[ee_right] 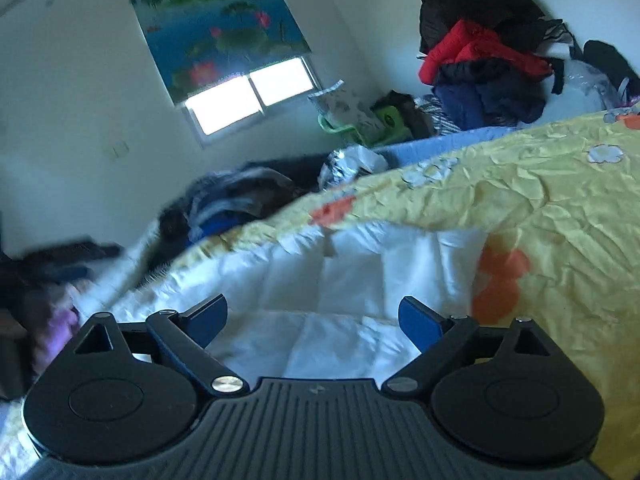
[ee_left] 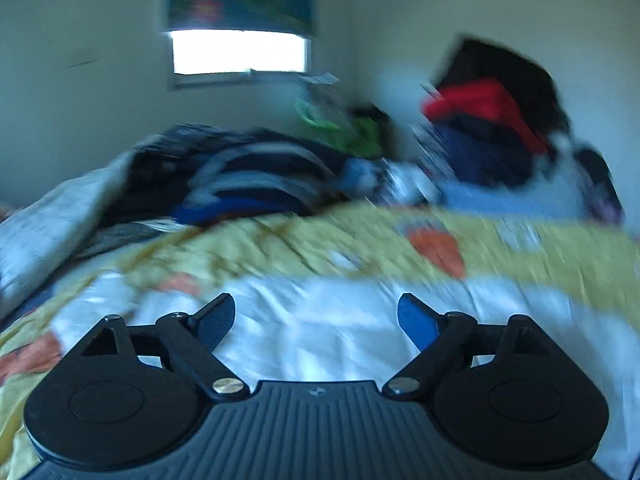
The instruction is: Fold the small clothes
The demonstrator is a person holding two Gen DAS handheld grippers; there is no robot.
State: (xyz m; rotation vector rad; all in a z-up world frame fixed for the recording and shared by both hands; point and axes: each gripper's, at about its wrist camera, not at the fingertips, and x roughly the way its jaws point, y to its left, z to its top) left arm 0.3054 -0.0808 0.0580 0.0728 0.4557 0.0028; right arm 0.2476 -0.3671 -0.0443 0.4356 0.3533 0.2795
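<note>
Both my left hand-held gripper (ee_left: pixel 316 320) and right hand-held gripper (ee_right: pixel 312 318) are spread wide, pinching nothing; the crumpled white cotton garment (ee_right: pixel 352 280) lies just ahead under both on the yellow flowered bedspread (ee_right: pixel 560 208), seemingly nearer my right

Both the left gripper (ee_left: pixel 316 322) and the right gripper (ee_right: pixel 314 318) share one build: a ribbed dark-grey base plate, two round black side housings, black linkage arms on silver pivot screws, triangular cut-outs, and blue-faced fingers (ee_right: pixel 420 322).
</note>
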